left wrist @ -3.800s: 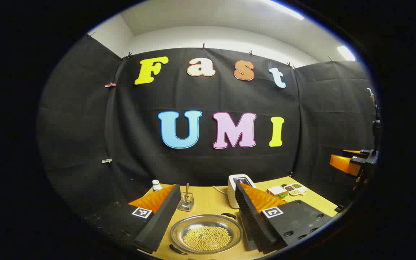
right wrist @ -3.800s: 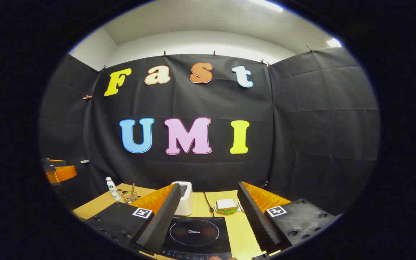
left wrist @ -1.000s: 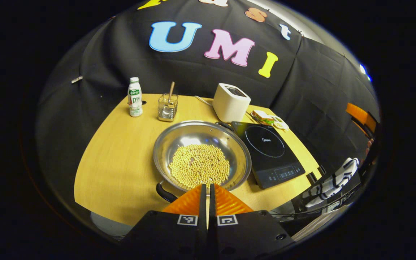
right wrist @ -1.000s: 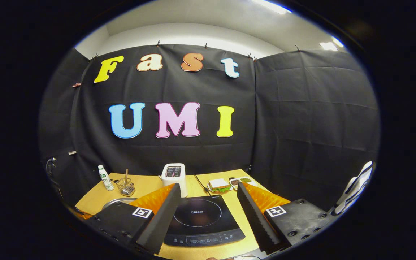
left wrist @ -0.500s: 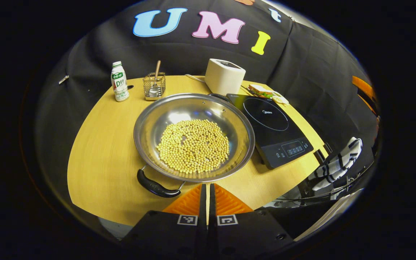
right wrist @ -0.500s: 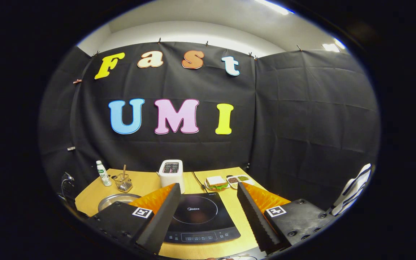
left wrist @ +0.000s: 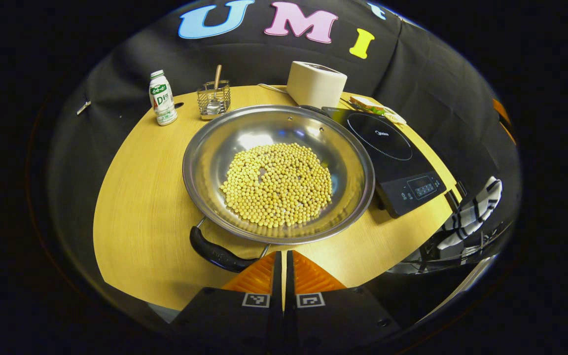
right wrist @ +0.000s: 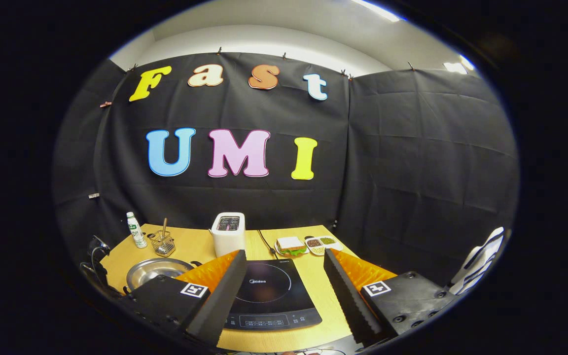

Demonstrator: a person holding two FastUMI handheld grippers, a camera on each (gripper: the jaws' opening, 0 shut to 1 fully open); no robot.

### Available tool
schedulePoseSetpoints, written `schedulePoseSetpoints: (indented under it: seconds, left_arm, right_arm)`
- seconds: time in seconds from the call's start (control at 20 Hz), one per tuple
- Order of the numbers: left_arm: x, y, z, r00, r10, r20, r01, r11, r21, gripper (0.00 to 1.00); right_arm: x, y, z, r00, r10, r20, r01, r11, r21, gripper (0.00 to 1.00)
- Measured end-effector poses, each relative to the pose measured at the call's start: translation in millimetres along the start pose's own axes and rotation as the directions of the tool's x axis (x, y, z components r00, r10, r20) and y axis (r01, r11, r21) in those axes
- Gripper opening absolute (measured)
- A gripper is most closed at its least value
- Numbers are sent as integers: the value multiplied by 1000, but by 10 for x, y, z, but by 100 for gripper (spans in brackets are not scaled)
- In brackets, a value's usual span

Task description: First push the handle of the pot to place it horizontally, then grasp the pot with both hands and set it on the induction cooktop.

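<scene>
The left gripper (left wrist: 282,259), its fingers pressed together, sits just right of the black curved handle (left wrist: 216,253) of the shiny round metal pot (left wrist: 278,172) straight ahead. The right gripper (right wrist: 284,276) is spread wide.

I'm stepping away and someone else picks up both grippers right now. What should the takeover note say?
Left gripper: shut, empty, just short of the pot's near black handle.
Right gripper: open, empty, above the near edge of the induction cooktop.
Pot: on the table, full of yellow beans, close beside the cooktop on its left; its handles lie near and far, not side to side.
Done: nothing yet; handle untouched.
Left: push the near handle until the handles sit horizontal, grip both, lift the pot onto the cooktop.
</scene>
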State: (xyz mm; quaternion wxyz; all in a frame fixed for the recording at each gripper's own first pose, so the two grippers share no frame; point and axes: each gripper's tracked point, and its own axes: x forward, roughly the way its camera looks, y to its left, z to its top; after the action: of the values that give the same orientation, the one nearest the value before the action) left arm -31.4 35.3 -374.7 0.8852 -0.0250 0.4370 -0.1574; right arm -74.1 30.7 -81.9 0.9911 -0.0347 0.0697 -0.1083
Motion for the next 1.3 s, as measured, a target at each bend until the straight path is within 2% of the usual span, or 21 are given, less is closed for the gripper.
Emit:
schedulePoseSetpoints:
  seconds: [0.4,0.85,1.3]
  left_arm:
    - [26,319,84,999,54,-9,-54,998,-25,5]
    - [45,794,153,993,113,-22,-113,994,9,5]
    - [49,1325,352,984,179,1,-179,984,-26,5]
  right_arm:
    - [86,68,-8,1000,0,0,0,1000,-2,98]
    - [186,217,-21,1000,10,-11,-11,1000,-21,96]
    - [230,295,112,999,4,36,-2,999,-44,98]
